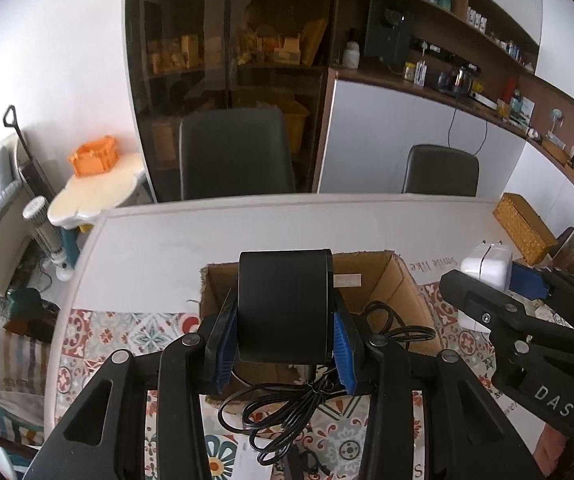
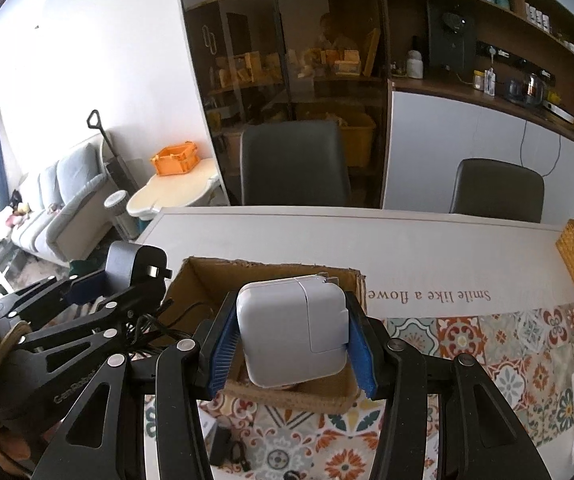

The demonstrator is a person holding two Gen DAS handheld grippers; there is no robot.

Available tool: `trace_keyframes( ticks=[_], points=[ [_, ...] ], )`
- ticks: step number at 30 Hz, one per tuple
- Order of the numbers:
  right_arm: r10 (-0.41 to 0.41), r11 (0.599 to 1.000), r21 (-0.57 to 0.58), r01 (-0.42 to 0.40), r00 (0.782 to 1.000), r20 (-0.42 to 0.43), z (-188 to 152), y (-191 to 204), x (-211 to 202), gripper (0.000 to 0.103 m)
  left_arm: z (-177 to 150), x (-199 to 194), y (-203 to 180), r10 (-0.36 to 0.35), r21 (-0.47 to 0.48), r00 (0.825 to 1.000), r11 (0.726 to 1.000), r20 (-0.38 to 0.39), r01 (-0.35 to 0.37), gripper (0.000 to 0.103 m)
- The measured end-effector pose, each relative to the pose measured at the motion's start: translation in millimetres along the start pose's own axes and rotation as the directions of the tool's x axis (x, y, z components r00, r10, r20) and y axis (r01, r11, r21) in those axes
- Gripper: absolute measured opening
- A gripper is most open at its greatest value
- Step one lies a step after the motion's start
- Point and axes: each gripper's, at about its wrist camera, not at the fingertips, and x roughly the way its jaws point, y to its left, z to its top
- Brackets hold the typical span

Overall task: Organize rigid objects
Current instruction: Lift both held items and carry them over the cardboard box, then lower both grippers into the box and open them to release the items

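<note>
A white table (image 1: 159, 248) with a patterned tile cloth (image 2: 487, 344) stands before two dark chairs and a glass-fronted cabinet. On it sits an open cardboard box (image 1: 387, 280). The left gripper (image 1: 283, 344) pinches a black power adapter (image 1: 285, 304) above the box; its tangled cord (image 1: 287, 408) hangs down near the box's near edge, which only the left view shows. The right gripper (image 2: 293, 346) pinches a white charger (image 2: 293, 332) over the box's near wall. The right view alone shows the black adapter's metal plug prong (image 2: 155, 271).
</note>
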Motion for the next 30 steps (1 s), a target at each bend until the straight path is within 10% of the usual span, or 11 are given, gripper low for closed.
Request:
trace_keyframes(
  ticks=[18, 30],
  points=[
    [-0.008, 1.000, 0.007, 0.009, 0.993, -0.120, -2, -11, 50, 0.049, 1, 62, 3, 0.036, 0.013, 0.986, 0.999, -0.163, -0.035, 0.042],
    [0.017, 1.000, 0.001, -0.017, 0.987, -0.157, 0, -3, 60, 0.049, -4, 37, 23, 0.247, 0.006, 0.964, 0.969, -0.101, -0.248, 0.085]
  ],
)
